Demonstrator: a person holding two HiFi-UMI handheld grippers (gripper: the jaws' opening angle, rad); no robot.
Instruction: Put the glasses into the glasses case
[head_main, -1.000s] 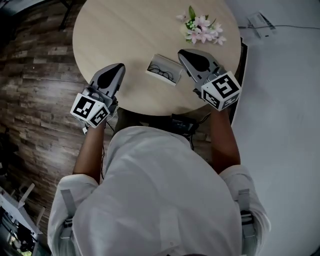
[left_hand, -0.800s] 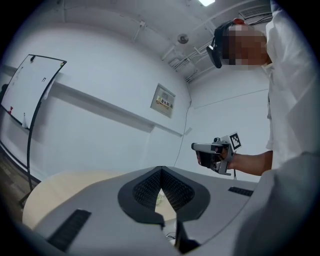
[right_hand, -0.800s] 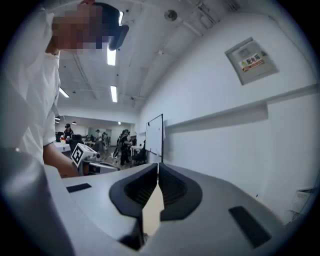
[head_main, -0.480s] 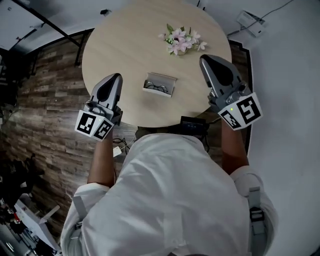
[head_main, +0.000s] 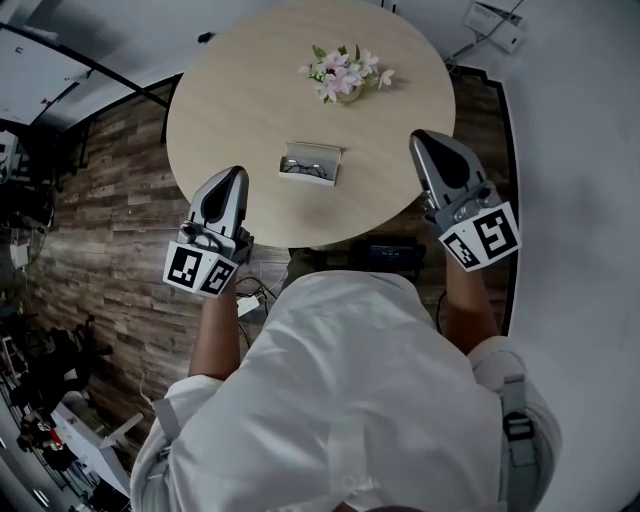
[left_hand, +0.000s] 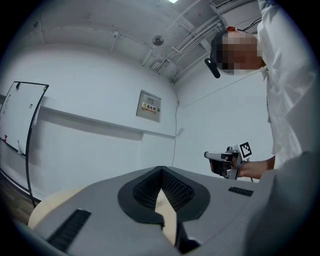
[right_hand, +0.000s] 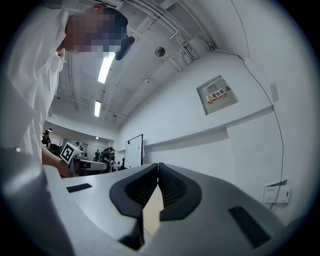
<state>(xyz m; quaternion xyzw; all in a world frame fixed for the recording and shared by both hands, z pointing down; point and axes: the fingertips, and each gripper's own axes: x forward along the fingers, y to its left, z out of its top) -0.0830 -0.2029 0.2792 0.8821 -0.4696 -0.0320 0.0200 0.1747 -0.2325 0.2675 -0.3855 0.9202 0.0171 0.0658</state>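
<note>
Left hand-held gripper (head_main: 233, 173), right hand-held gripper (head_main: 422, 137): both closed.

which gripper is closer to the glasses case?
The left gripper, its tips just left of the glasses case; the right gripper sits farther off at the right rim of the table.

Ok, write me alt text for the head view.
Seen from above, a person in a white shirt holds the left gripper and right gripper, both shut and empty, over opposite edges of a round wooden table. Between them an open glasses case holds the glasses; flowers lie beyond.
</note>
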